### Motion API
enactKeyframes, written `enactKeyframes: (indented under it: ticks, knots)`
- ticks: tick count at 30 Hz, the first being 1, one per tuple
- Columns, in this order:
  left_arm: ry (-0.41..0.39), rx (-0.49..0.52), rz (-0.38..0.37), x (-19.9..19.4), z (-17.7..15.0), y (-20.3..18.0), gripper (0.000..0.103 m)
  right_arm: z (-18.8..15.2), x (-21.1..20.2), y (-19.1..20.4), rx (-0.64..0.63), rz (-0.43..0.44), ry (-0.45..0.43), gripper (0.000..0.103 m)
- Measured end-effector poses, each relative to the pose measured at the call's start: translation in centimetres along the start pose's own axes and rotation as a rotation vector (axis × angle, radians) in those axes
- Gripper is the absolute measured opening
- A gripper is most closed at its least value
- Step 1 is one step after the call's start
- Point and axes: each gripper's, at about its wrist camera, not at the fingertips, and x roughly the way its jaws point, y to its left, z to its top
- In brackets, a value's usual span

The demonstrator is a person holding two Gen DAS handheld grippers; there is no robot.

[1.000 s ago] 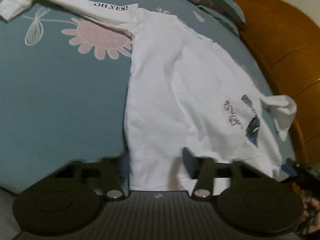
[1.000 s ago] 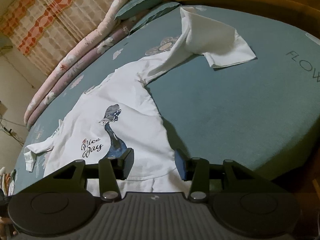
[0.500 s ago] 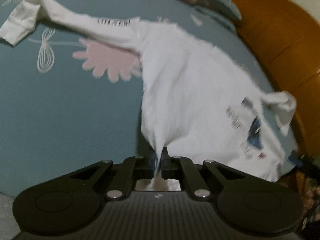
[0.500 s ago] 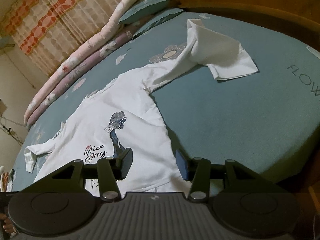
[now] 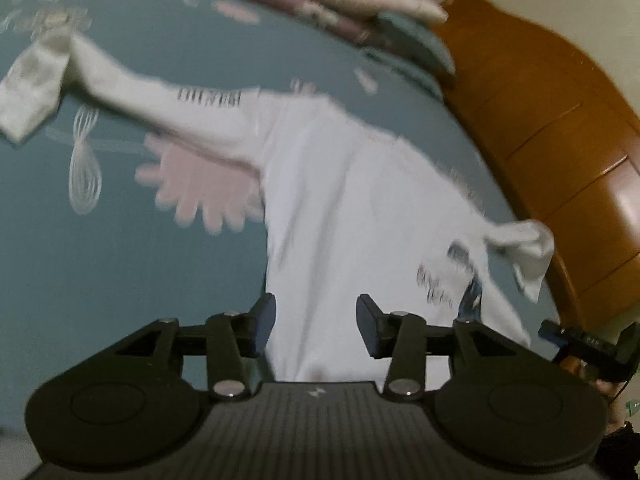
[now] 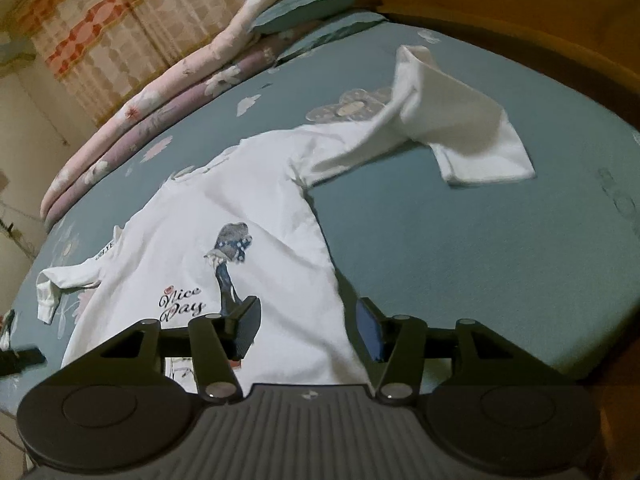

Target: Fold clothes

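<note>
The white long-sleeved shirt (image 5: 360, 208) lies spread face-up on the teal bedsheet (image 5: 120, 260), light and limp, so I judge the hem corners the surest holds. The left gripper (image 5: 316, 320) and right gripper (image 6: 308, 324) both gape wide and empty over that hem at bottom centre. Bare sheet opens at the left view's left and the right view's right, while the wooden bed frame (image 5: 560, 140) crowds the left view's right edge.

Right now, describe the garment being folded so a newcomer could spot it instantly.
Start at the teal floral bedsheet covering the bed. Spread flat across it is a white long-sleeved shirt, its hem nearest both open tools. It is set apart from the rolled pink bedding and teal pillows at the far edge by its "Nice Day" script beside a long-necked bird print.
</note>
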Motion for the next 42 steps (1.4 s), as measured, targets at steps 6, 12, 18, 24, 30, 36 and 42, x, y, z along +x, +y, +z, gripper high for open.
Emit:
enactKeyframes:
  ticks: [6,12,18,24,30,36,42]
  knots:
    - [-0.015,-0.083,-0.032,5.5,3.7,1.8,0.046,5.0,3.7,0.6,-0.07,0.041,0.028,0.058]
    - [0.028,-0.196,-0.092,11.5,5.3,3.6,0.046,9.3,9.6,-1.0,0.015,0.136,0.102,0.059]
    - [0.024,-0.298,-0.134,14.3,6.0,6.0,0.049,10.4,14.1,-2.7,0.13,0.193,0.126,0.061]
    - [-0.002,-0.3,-0.106,14.5,7.1,6.4,0.051,11.3,18.0,-4.2,0.236,0.245,0.142,0.064]
    - [-0.036,-0.287,-0.038,13.2,7.2,7.5,0.061,11.1,18.3,-4.6,0.287,0.264,0.11,0.065]
    - [-0.121,-0.376,-0.123,15.5,7.9,8.4,0.066,11.1,18.8,-5.0,0.331,0.284,0.078,0.065]
    - [-0.174,-0.385,-0.118,16.4,8.0,8.1,0.04,11.7,19.7,-5.1,0.313,0.276,0.052,0.052]
